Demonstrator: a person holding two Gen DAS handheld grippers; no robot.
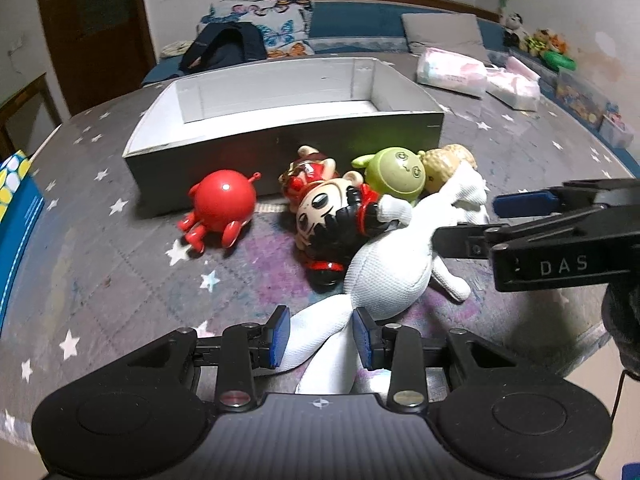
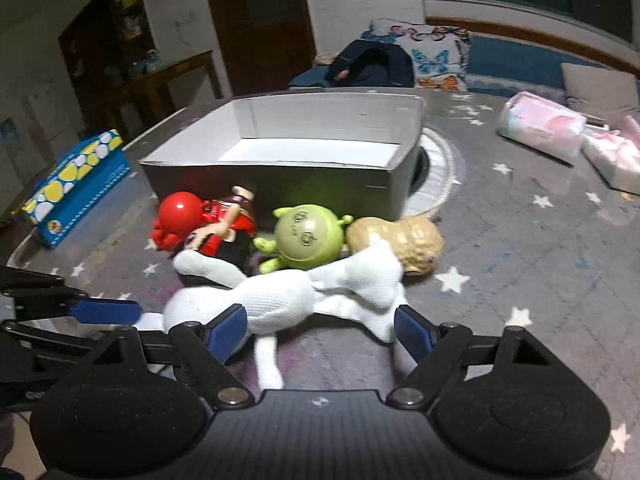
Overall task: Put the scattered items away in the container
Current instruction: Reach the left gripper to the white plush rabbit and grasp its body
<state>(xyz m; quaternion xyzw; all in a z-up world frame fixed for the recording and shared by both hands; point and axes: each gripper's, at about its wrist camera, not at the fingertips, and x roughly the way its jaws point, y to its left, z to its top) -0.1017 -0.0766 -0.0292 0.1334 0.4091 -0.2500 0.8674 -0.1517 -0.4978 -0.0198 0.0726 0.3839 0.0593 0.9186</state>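
Note:
A white plush toy lies on the grey star mat in front of an open grey box. My left gripper has its blue pads on either side of the plush's lower limb, touching it. My right gripper is open around the plush's body, with one pad against it and the other apart; it also shows in the left wrist view. Behind the plush lie a red ball toy, a red and black doll, a green round toy and a tan peanut toy.
The box has a white inside with nothing in it. A blue and yellow carton stands at the left. Pink and white packs lie at the right. A backpack and cushions lie behind the box.

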